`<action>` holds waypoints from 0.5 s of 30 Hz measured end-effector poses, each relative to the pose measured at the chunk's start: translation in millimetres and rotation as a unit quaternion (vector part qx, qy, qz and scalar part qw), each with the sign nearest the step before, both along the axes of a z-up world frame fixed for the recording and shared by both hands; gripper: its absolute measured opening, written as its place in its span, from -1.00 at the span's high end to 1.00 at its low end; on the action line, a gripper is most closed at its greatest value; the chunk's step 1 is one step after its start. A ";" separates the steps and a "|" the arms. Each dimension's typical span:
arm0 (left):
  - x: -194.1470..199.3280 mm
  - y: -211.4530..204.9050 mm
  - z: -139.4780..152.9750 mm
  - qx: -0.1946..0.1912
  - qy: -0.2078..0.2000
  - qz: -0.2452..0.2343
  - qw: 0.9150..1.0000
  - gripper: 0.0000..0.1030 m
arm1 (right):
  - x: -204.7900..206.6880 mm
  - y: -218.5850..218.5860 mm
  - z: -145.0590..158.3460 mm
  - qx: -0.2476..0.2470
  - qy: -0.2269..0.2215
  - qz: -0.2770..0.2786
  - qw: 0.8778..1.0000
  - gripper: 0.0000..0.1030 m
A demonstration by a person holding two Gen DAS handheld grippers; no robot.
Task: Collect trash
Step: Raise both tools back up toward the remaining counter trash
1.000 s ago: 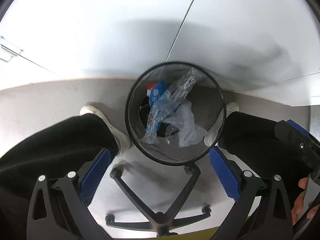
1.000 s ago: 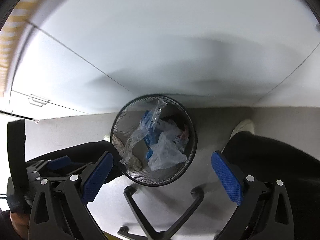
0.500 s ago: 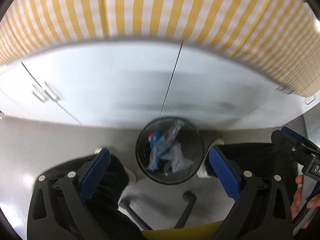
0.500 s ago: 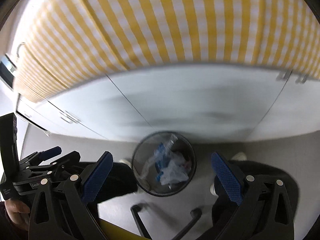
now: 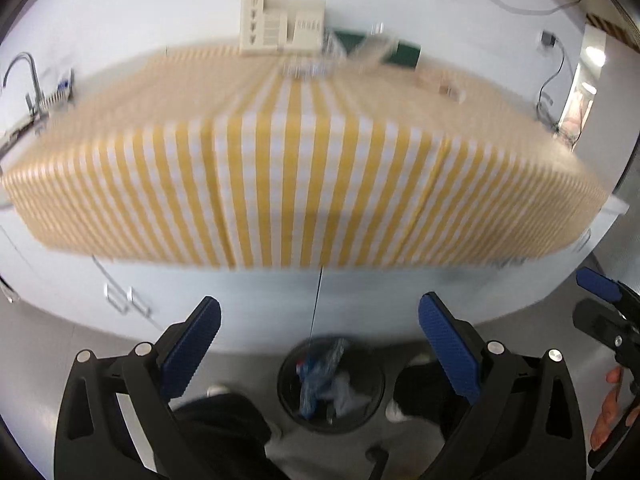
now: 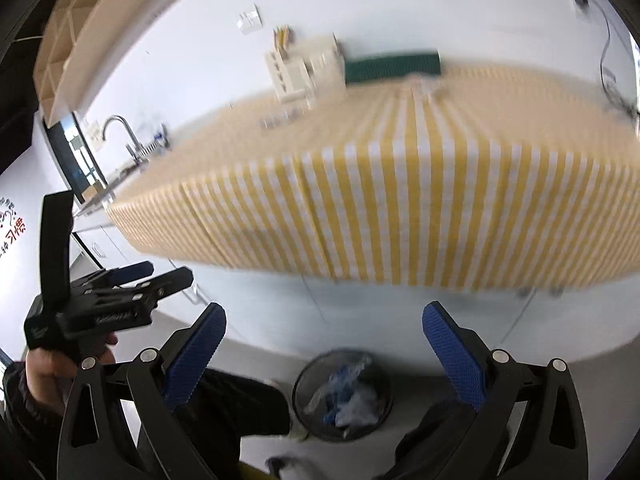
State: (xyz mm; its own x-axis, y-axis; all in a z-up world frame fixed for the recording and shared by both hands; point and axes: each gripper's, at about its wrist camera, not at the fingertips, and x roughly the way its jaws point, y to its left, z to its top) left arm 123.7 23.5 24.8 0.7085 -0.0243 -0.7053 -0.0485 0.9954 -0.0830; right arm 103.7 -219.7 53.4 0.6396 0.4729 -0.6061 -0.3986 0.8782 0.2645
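Both blue-padded grippers, left [image 5: 318,346] and right [image 6: 324,350], gape empty, while blurred clear wrapper litter [image 5: 370,54] lies far ahead atop the yellow-checked counter [image 5: 304,184], roughly equidistant.

red Chinese characters on the white wall sign [image 6: 12,234]: cut off, unreadable | raised lettering on the left gripper [image 6: 160,276] body: too blurred to read | nothing else legible

The tablecloth [image 5: 304,184] was yellow-and-white striped over white cabinets [image 5: 224,300]. Both grippers had black frames with blue textured pads [image 5: 192,344]. The bin [image 6: 304,396] was black mesh, holding clear and blue trash [image 6: 344,400]. A dark green box [image 6: 392,66] met the white wall [image 6: 360,8].
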 end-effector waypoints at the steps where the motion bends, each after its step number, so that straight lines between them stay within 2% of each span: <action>1: 4.6 -0.7 7.9 0.003 -0.006 -0.001 1.000 -0.91 | 3.1 -2.3 11.6 0.001 -0.012 -0.001 1.000 -0.93; 5: 32.0 1.7 44.5 0.015 -0.024 -0.003 1.000 -0.91 | 26.4 -12.9 44.4 -0.003 -0.038 -0.017 0.999 -0.93; 9: 72.3 5.0 67.0 0.021 -0.029 0.012 0.999 -0.91 | 68.0 -29.8 72.2 -0.011 -0.055 -0.042 0.998 -0.93; 15: 149.7 12.5 90.9 0.009 -0.024 0.045 0.999 -0.91 | 148.0 -41.5 88.5 -0.022 -0.046 -0.067 0.996 -0.93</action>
